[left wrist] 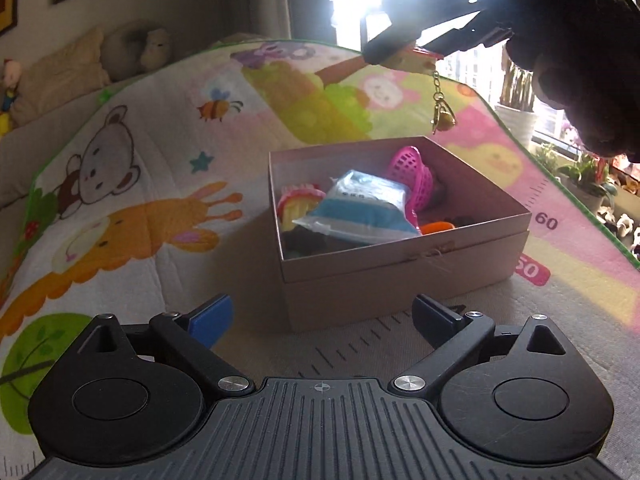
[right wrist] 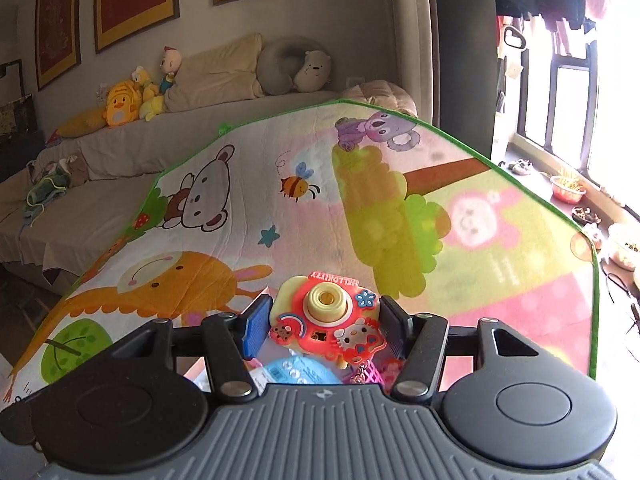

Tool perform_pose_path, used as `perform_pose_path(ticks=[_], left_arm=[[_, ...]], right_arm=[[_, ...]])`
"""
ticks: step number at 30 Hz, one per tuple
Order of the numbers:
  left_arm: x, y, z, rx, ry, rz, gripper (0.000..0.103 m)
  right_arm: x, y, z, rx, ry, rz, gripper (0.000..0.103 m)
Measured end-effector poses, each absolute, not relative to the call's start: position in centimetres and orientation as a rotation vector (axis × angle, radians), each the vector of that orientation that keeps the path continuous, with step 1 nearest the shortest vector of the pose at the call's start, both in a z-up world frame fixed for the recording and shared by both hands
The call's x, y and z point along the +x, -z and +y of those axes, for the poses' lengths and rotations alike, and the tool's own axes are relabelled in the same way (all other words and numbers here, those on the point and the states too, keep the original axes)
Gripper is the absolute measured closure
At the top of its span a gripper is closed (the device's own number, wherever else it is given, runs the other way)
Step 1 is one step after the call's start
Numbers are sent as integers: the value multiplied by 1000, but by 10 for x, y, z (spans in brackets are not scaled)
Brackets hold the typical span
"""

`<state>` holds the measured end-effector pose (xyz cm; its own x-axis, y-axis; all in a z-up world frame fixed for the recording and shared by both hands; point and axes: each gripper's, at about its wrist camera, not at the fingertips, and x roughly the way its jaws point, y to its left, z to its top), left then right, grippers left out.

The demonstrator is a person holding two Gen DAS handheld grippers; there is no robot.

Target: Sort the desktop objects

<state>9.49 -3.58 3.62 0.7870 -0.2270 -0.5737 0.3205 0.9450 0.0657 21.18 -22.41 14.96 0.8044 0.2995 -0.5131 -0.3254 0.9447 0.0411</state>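
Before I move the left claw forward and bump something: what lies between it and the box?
Nothing: the left wrist view shows only bare mat between the open left claw and the box.

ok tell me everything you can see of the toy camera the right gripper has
The red and cream plastic toy camera is small, with a round cream lens ring, a blue flower, a rainbow and cat stickers, and raised lettering along its top. A gold chain with a clasp hangs below it. The right gripper has its jaws clamped on the camera's two sides, holding it in the air above the open cardboard box.
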Motion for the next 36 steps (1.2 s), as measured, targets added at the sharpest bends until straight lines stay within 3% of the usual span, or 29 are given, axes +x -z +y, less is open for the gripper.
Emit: perform_pose_path(ticks=[8, 10, 12, 14, 19, 21, 26, 29, 31, 36], left_arm=[[98, -28, -25, 125, 292, 622, 2], [101, -27, -25, 106, 283, 634, 2], [102, -27, -24, 83, 289, 639, 2], [100, -28, -25, 80, 293, 633, 2], [95, -32, -27, 89, 301, 615, 1], [96, -33, -28, 83, 303, 610, 1], [102, -31, -33, 90, 304, 614, 1], [104, -29, -35, 93, 302, 622, 1], [106, -27, -36, 95, 294, 628, 1], [109, -24, -36, 93, 279, 647, 1]], right_arm=[[218, -124, -223, -106, -303, 622, 42], [219, -112, -228, -124, -277, 659, 50], [224, -97, -231, -148, -250, 706, 70], [226, -86, -234, -177, -221, 722, 77], [226, -64, -240, -223, -182, 745, 80], [222, -58, -241, -244, -188, 747, 86], [201, -74, -251, -169, -213, 667, 85], [191, -86, -265, -114, -182, 623, 75], [189, -86, -274, -77, -172, 638, 69], [194, -69, -282, -38, -164, 708, 69]])
